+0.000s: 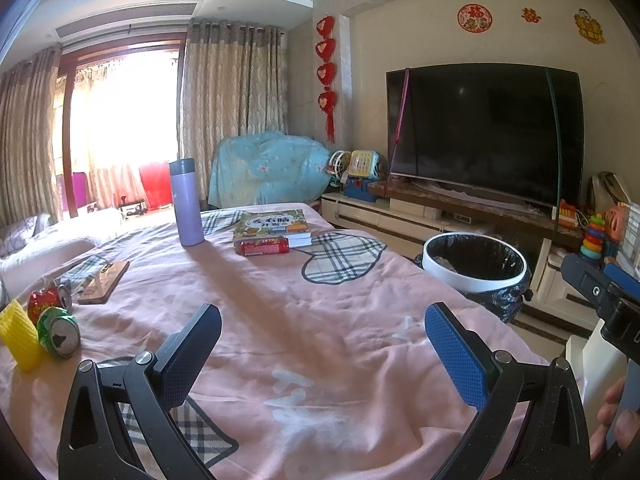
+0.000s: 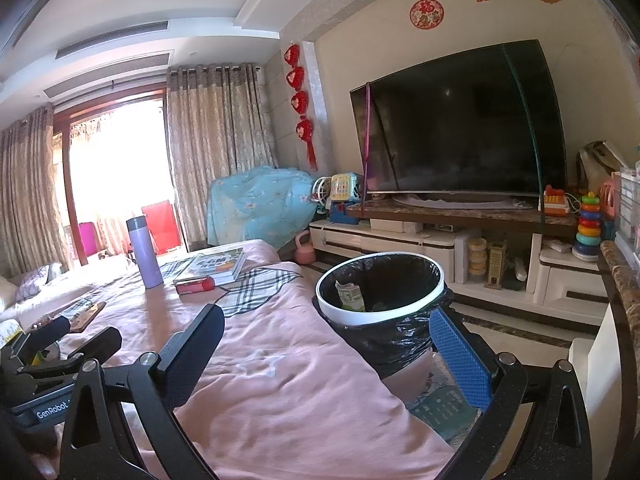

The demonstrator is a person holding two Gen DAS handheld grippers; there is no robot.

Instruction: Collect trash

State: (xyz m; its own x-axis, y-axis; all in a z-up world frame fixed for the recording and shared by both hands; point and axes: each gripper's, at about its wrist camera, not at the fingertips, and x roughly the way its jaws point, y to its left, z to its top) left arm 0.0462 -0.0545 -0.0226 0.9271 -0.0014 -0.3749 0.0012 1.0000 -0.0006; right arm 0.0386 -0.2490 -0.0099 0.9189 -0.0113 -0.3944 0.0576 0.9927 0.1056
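Note:
A white-rimmed bin [image 1: 474,266] with a black liner stands beside the table's right edge; it also shows in the right wrist view [image 2: 380,290] with some trash inside. On the pink cloth, a red can [image 1: 262,246] lies by a book; it also shows in the right wrist view [image 2: 195,285]. A crushed green can [image 1: 59,331], a crushed red can [image 1: 47,300] and a yellow foam sleeve [image 1: 18,336] lie at the left. My left gripper [image 1: 322,354] is open and empty over the cloth. My right gripper [image 2: 326,350] is open and empty near the bin.
A purple flask [image 1: 186,202] stands at the far side, a stack of books [image 1: 274,226] next to it. A wooden board [image 1: 105,282] lies at the left. A TV [image 1: 484,132] on a low cabinet and toys line the right wall. A sofa sits left.

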